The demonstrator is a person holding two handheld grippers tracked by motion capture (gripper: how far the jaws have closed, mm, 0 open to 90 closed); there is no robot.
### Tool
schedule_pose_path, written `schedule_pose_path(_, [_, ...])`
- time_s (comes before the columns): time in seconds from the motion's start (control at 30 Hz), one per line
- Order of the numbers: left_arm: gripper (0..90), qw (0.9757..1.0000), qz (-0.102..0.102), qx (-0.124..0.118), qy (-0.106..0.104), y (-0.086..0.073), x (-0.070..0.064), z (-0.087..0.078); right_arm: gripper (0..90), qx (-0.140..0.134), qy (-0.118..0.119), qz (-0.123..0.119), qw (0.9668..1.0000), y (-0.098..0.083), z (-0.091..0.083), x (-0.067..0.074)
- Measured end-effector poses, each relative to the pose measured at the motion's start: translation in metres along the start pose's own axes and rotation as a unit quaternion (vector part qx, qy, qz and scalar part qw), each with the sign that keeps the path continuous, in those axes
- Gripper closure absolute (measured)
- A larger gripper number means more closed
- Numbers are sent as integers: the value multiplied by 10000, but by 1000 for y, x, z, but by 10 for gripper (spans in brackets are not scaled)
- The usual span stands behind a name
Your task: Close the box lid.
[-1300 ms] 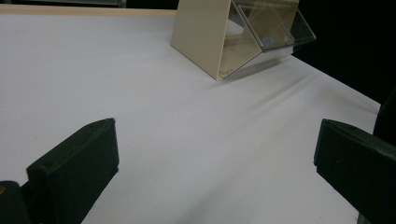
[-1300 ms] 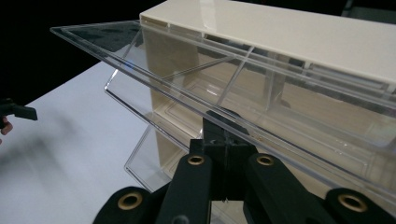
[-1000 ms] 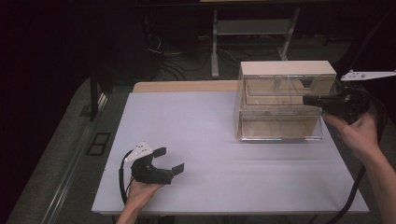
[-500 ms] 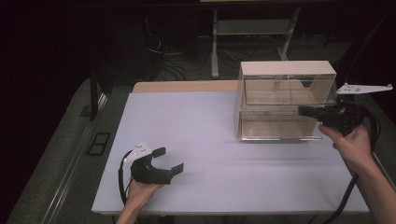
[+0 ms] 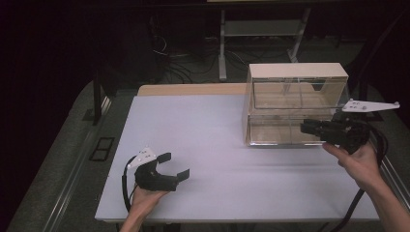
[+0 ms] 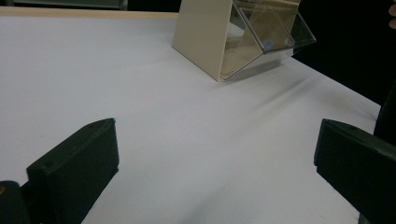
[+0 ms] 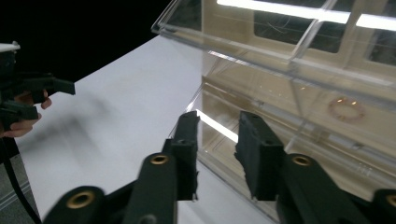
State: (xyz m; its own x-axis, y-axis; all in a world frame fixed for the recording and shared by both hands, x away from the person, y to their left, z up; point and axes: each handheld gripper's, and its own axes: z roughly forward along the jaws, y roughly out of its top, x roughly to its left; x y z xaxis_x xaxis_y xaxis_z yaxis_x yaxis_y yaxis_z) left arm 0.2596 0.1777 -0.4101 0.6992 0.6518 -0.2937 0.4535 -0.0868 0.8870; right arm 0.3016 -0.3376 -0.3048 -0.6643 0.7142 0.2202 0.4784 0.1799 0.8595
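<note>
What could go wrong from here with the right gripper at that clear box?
1. The right gripper, whose jaws have just been opening with nothing between them, is next to the lower clear front of the box; a sideways nudge could slide the box on the table.
2. The panels are clear and glossy, so the edge is hard to judge and the jaws may slip off.
3. The left gripper rests open far from the box, so nothing braces it.

No readable text, labels, brand marks or nos. anywhere: none on the clear box point(image 5: 296, 106), none on the bench point(image 5: 208, 145), none on either tool's black body or grey plate. Faint ring-shaped mark seen thru the box wall in right gripper view, but no letters legible.
</note>
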Motion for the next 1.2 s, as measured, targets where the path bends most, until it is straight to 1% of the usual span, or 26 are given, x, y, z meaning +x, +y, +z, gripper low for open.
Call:
schedule_pose_path(0.1, [0,10000,6,24,-7,0,0,0,573,5,19,-7,10000,-8,5,6])
schedule_pose_path(0.23, [0,10000,26,48,-15,-1,1,0,419,-3,20,-2,10000,-20,12,12])
schedule_pose_path(0.3, [0,10000,37,64,-22,-1,1,1,329,69,3,-16,10000,-26,16,15])
schedule_pose_path(0.37, [0,10000,25,74,-39,-1,0,1,241,85,33,-23,10000,-32,18,18])
schedule_pose_path(0.43, [0,9999,39,85,-46,-1,0,2,131,108,75,2,9999,-37,21,21])
schedule_pose_path(0.47, [0,9999,43,84,-54,-1,0,2,107,126,78,-15,9999,-41,22,22])
schedule_pose_path(0.5, [0,9999,43,81,-54,-1,0,2,107,122,100,-38,9999,-44,23,24])
schedule_pose_path(0.53, [0,10000,41,75,-51,-1,-1,2,98,101,36,-43,9999,-48,23,25])
schedule_pose_path(0.57, [0,9999,48,81,-53,-1,-1,2,52,82,19,-25,10000,-51,24,26])
schedule_pose_path(0.6, [0,9999,53,93,-58,-1,-1,2,4,96,65,-20,9999,-54,25,27])
schedule_pose_path(0.63, [0,9999,76,102,-63,-2,-1,2,4,100,97,-52,9999,-58,26,28])
schedule_pose_path(0.73, [0,9998,97,124,-81,-2,-1,3,4,47,134,-24,9999,-68,28,28])
schedule_pose_path(0.83, [0,9998,126,149,-84,-2,-1,3,4,91,159,3,9998,-77,30,27])
schedule_pose_path(0.9, [0,9998,102,150,-80,-3,-1,4,4,106,174,13,9998,-83,32,27])
schedule_pose_path(1.0, [0,9997,97,187,-105,-4,-2,5,4,137,202,111,9996,-92,35,27])
schedule_pose_path(1.07, [0,9997,103,194,-101,-4,-2,6,4,150,222,98,9996,-98,38,27])
schedule_pose_path(1.2, [0,9997,112,215,-103,-5,-2,6,4,175,246,151,9994,-108,42,29])
